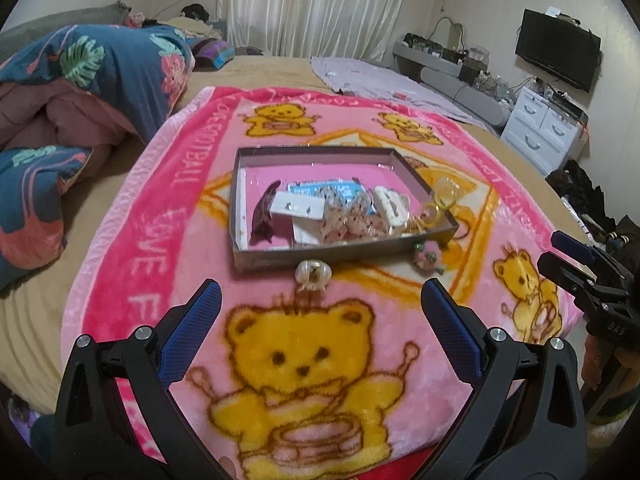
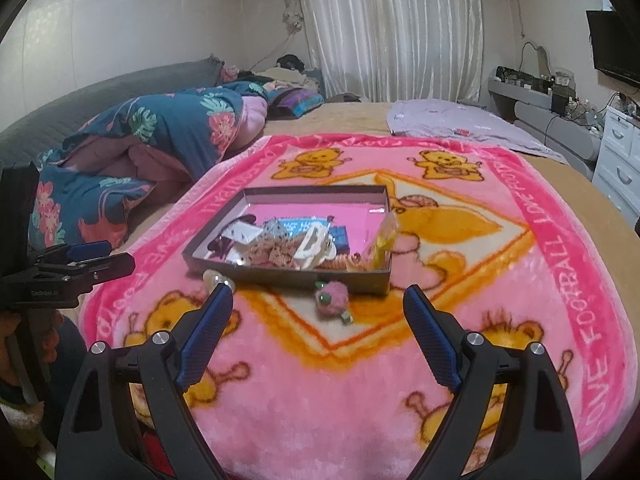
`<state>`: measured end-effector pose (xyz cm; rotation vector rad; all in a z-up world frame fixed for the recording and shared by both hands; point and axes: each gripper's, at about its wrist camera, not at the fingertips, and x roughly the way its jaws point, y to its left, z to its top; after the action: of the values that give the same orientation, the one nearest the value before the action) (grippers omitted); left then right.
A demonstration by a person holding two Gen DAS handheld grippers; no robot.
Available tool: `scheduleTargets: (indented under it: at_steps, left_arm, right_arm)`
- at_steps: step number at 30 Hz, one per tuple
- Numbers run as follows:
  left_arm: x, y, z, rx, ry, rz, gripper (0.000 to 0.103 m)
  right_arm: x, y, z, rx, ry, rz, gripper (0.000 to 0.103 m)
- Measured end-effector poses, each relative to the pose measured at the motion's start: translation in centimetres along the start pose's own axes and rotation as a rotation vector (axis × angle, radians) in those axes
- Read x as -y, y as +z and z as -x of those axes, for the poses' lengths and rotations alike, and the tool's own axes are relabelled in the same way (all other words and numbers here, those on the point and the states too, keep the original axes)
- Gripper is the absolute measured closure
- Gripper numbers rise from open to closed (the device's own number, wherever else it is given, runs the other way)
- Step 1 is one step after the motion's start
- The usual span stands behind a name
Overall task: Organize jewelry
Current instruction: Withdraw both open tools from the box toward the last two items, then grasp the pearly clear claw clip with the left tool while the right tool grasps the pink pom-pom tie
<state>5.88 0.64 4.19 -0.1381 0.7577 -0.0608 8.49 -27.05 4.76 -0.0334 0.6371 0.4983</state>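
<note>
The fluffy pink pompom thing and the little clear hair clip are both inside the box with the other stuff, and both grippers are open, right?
Not quite. The pink pompom and the clear hair clip lie on the blanket just outside the box, as the left wrist view shows. Both the left gripper and the right gripper are open.

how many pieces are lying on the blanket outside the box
2. A clear hair claw lies just before the box's near wall; a pink fuzzy pom-pom lies by its near right corner. None seem hidden.

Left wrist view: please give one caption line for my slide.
Open left gripper above a pink bear blanket, facing a cream hair claw beside the jewelry tray.
</note>
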Motion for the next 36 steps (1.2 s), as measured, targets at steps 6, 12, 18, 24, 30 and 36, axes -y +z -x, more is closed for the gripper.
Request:
scheduleTargets:
  at_steps: [6, 12, 18, 24, 30, 36]
  left_arm:
    - [0.3, -1.1, -1.7, -0.044, 0.015, -0.011, 0.010]
    - [0.4, -2.0, -3.9, -0.098, 0.024, -0.019, 0.010]
    - [0.1, -2.7, -6.5, -0.151, 0.031, -0.008, 0.010]
    - [-0.6, -2.5, -8.5, -0.157, 0.032, 0.014, 0.010]
    - [-1.3, -2.0, -10.1, -0.163, 0.046, 0.026, 0.010]
    - [-1.5, -1.7, -11.5, -0.176, 0.054, 0.022, 0.011]
  right_arm:
    - [0.1, -1.1, -1.0, -0.034, 0.005, 0.000, 0.017]
    - [0.7, -1.9, -2.5, -0.070, 0.002, 0.000, 0.017]
    - [1.4, -2.5, -4.5, -0.108, 0.003, -0.010, 0.017]
    - [2.3, -2.7, -7.6, -0.152, 0.011, -0.037, 0.017]
    - [2.0, -2.2, -11.3, -0.187, 0.013, 0.007, 0.017]
    - [1.5, -1.6, -14.4, -0.213, -0.002, 0.067, 0.035]
